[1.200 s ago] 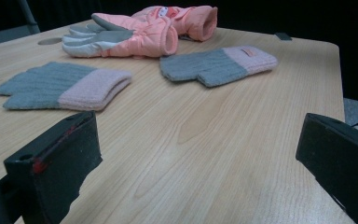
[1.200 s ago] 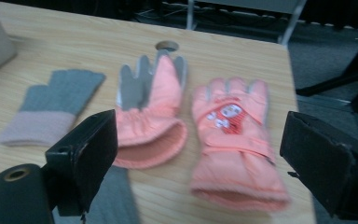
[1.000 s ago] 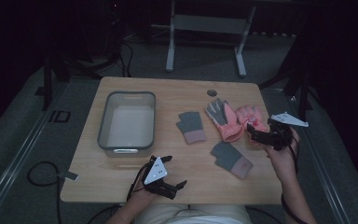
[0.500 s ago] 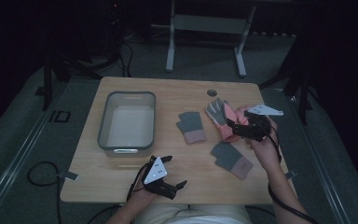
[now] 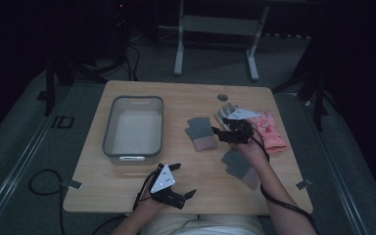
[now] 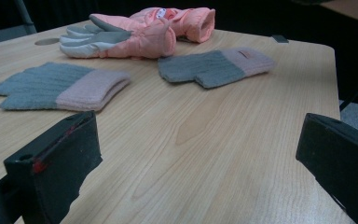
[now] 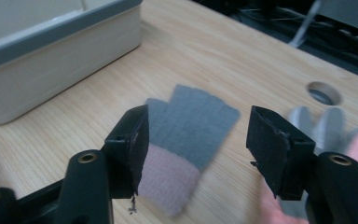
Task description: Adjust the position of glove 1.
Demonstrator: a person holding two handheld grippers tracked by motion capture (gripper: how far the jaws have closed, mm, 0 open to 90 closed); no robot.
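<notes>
From the high view, a wooden worktop [image 5: 127, 188] sits mid-frame with a grey-rimmed bin [image 5: 133, 127] at its left half. Right of the bin lies a grey-and-pink knit glove [image 5: 200, 133]; a second knit glove [image 5: 239, 165] lies lower right, partly under the person's right forearm. A salmon-pink padded glove [image 5: 270, 129] lies at the right, with a round hole [image 5: 222, 97] in the worktop above it. The right gripper [image 5: 221, 135] hovers between the first knit glove and the padded glove, its fingers parted and empty. The left gripper [image 5: 183, 180] rests at the worktop's lower edge, fingers spread wide, empty.

In the left gripper view, the black fingers [image 6: 56, 163] stand far apart at the lower corners, bare wood between them. The first knit glove [image 6: 60, 86] lies at left, the second [image 6: 216, 66] at centre right, the padded glove [image 6: 140, 32] along the top.

In the right gripper view, the fingers [image 7: 133, 140] are open, framing the knit glove [image 7: 186, 135] on the worktop below them. The bin [image 7: 56, 60] fills the upper left; the hole [image 7: 324, 92] is at the right, and the blurred padded glove [image 7: 345, 135] is at the right edge.
</notes>
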